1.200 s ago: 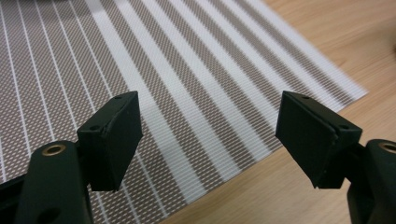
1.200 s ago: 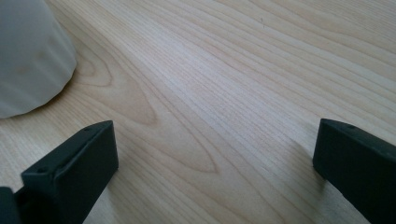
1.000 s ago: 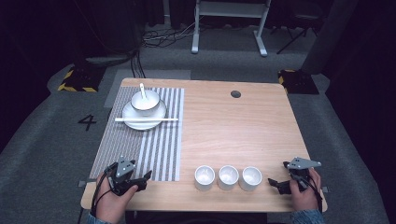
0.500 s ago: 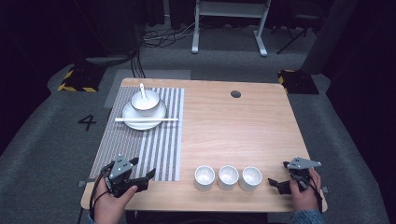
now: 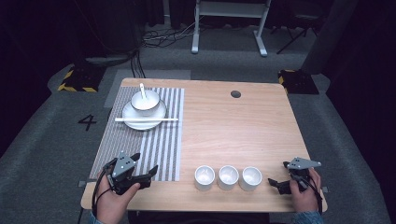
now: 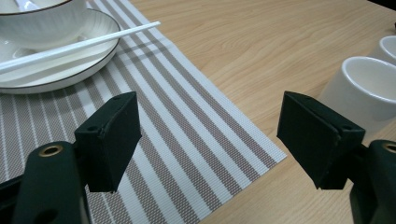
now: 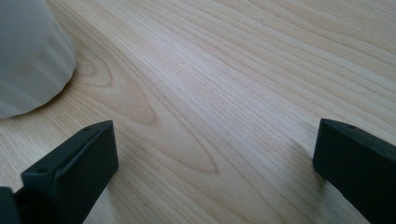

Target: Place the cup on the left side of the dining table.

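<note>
Three white cups [image 5: 228,176] stand in a row near the table's front edge. My left gripper [image 5: 144,163] is open low over the front right corner of a striped placemat [image 5: 163,149], left of the cups. Between its jaws in the left gripper view [image 6: 210,107] lies bare mat, with the nearest cup [image 6: 369,88] to the right. My right gripper [image 5: 279,173] is open just right of the row, resting near the front edge. The right gripper view [image 7: 215,135] has bare wood between the jaws and one cup [image 7: 32,56] at the upper left.
At the mat's far end a white plate [image 5: 140,126] carries a bowl [image 5: 145,100] with a spoon [image 5: 142,89], and white chopsticks [image 5: 154,119] lie across the plate. The wooden table [image 5: 233,130] has a dark cable hole [image 5: 236,94] at the back.
The left gripper's jaws have edged slightly to the right over the mat's corner. The right gripper has not moved.
</note>
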Demonstrator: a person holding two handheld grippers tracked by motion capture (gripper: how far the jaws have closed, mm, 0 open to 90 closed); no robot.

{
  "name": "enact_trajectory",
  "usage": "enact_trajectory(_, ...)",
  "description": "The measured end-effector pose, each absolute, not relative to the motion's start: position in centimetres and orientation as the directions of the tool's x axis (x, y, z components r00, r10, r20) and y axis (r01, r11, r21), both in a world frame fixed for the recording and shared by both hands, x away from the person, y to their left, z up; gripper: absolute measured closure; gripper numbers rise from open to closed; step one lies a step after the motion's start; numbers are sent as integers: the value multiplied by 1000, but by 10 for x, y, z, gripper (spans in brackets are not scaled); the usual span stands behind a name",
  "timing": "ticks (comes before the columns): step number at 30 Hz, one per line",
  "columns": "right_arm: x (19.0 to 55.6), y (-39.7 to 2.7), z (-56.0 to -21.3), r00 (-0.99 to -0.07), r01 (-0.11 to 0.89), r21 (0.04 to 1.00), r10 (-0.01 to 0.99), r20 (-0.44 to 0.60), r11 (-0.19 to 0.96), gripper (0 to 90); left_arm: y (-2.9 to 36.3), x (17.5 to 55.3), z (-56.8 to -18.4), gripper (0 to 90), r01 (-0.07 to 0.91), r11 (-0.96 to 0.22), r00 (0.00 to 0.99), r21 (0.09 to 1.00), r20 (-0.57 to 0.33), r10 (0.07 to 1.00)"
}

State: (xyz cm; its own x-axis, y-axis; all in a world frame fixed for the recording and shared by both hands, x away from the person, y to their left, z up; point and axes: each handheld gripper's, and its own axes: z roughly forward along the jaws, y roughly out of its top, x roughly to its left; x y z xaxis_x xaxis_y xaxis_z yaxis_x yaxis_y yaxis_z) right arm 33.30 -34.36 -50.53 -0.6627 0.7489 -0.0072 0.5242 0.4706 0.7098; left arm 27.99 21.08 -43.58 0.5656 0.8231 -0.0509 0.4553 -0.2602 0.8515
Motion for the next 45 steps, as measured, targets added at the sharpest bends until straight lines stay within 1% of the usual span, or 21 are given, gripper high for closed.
enact_trajectory(11, 333, -344, -505, -663, 524, 710, 749, -7, 471, 1, 178, 284, -431, 198, 399, -307, 639, 864, -22, 769)
enact_trajectory(35, 333, -344, -505, -663, 524, 710, 749, -7, 471, 0, 104, 292, -421, 197, 329, -335, 759, 883, -35, 651)
enact_trajectory(38, 333, -344, -505, -663, 524, 710, 749, -7, 471, 0, 96, 292, -420, 187, 325, -335, 771, 884, -42, 636)
enact_trajectory(41, 333, -344, -505, -663, 524, 710, 749, -7, 471, 0, 88, 294, -421, 155, 319, -330, 788, 888, -55, 614)
enact_trajectory(45, 333, -344, -505, -663, 524, 710, 749, -7, 471, 1, 82, 295, -423, 155, 315, -327, 797, 891, -61, 601)
